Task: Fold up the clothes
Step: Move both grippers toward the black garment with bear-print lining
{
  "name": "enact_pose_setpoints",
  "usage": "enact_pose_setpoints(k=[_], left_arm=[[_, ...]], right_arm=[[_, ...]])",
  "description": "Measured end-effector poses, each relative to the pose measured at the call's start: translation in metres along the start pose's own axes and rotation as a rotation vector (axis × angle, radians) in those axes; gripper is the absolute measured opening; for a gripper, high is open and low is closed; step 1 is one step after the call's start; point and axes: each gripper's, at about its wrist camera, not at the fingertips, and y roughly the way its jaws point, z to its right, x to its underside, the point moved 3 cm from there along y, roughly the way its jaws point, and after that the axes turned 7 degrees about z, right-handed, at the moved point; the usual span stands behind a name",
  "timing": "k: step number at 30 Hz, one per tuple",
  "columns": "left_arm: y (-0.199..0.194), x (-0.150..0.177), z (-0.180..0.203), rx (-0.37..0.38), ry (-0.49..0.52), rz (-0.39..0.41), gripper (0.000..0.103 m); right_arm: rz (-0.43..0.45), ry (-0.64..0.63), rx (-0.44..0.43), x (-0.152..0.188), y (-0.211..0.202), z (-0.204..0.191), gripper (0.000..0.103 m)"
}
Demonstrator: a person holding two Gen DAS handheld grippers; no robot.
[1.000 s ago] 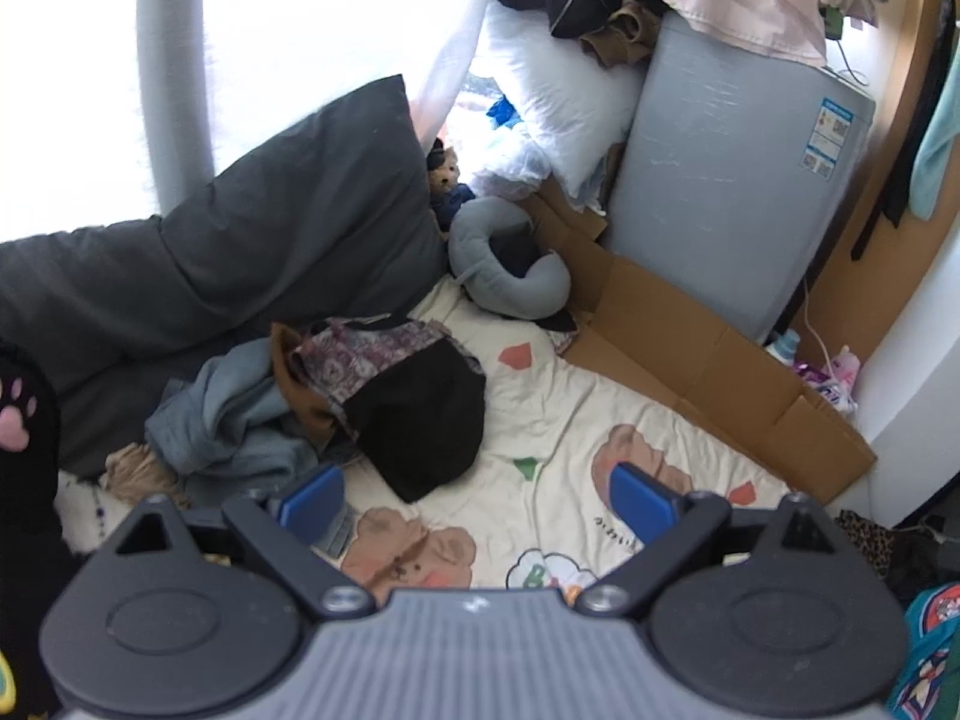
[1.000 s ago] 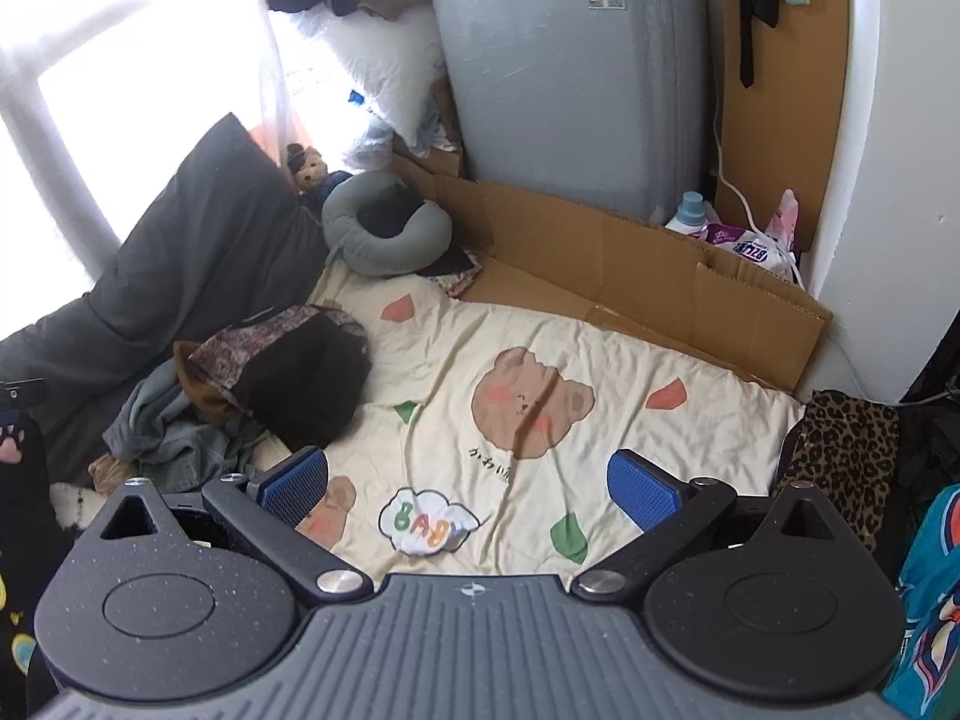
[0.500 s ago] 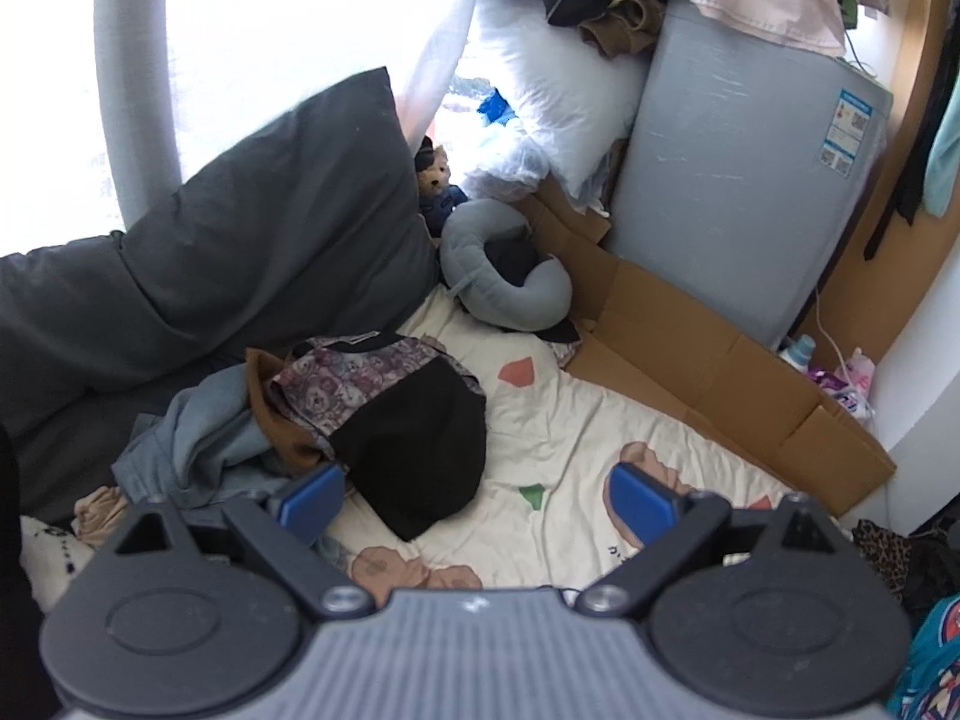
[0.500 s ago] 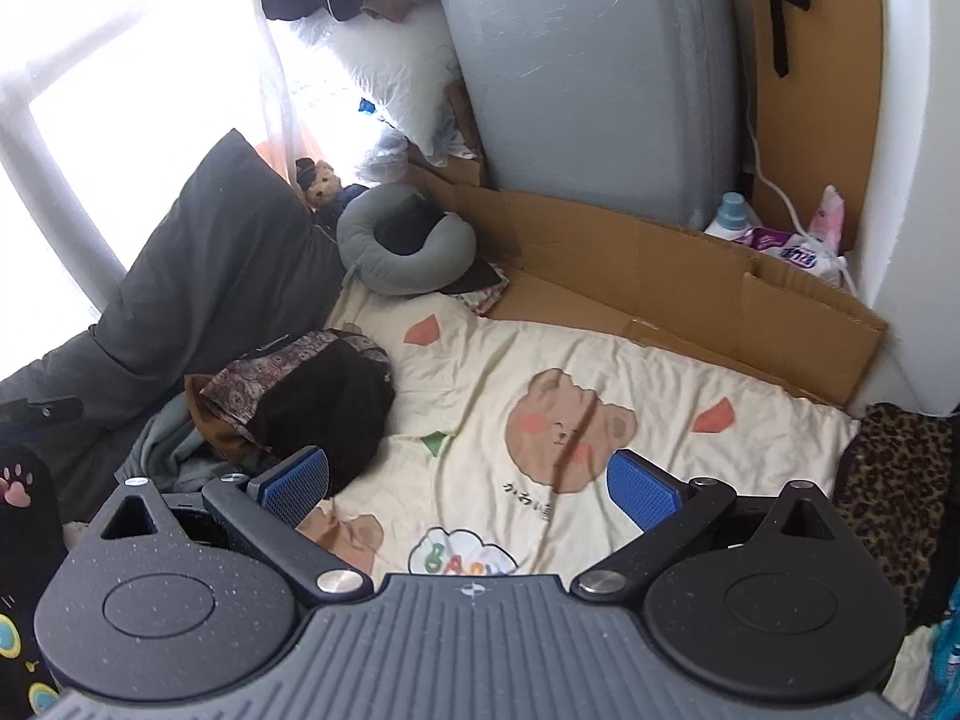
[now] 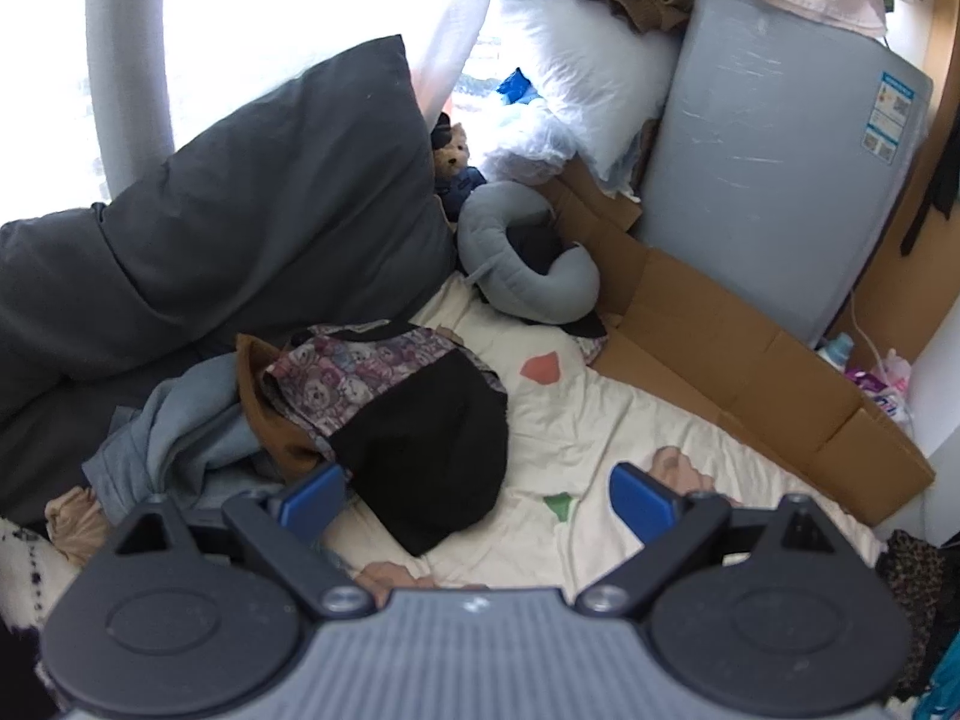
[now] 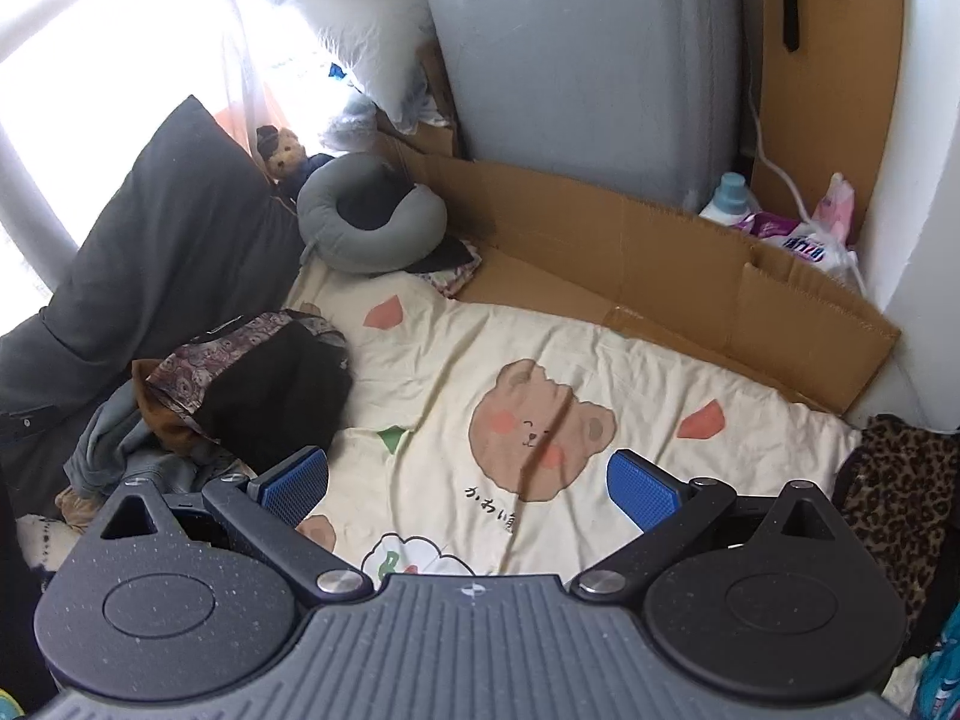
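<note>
A: Where do the clothes lie?
B: A heap of clothes (image 5: pixel 336 420) sits at the left edge of the cream bear-print blanket (image 6: pixel 540 384), pressed against the dark grey cushion (image 5: pixel 240 222). On top is a black garment (image 5: pixel 432 450) with a bear-patterned panel (image 5: pixel 354 366); a brown piece (image 5: pixel 264 414) and a grey-blue garment (image 5: pixel 174 438) spill out on its left side.
A: And the left gripper (image 5: pixel 477 498)?
B: It hangs over the blanket's near left part, its blue pads wide apart and empty; the black garment's lower edge shows between them. One pad (image 5: pixel 312 498) is just beside the heap.
A: The right gripper (image 6: pixel 468 483)?
B: Spread wide too, holding nothing, above the middle of the blanket near the printed bear face (image 6: pixel 540 426). The heap lies off to its left.
A: What borders the blanket?
B: A grey neck pillow (image 6: pixel 372 222) at the far left corner, flattened cardboard (image 6: pixel 690 276) along the far edge, and a grey appliance (image 6: pixel 576 60) standing behind that.
</note>
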Motion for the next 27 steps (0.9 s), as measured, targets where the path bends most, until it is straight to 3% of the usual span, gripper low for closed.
enact_pose_setpoints(k=[10,17,27], left_arm=[[0.058,0.017,-0.026,-0.035,-0.02,0.04,0.088],[0.105,0.038,-0.047,-0.05,-0.033,0.053,0.078],[0.167,0.059,-0.067,-0.031,-0.043,0.062,0.067]], right_arm=[[0.035,-0.086,-0.071,0.015,0.061,0.001,0.101],[0.033,-0.084,-0.142,0.034,0.103,0.009,0.097],[0.052,-0.037,-0.169,0.061,0.161,0.01,0.094]])
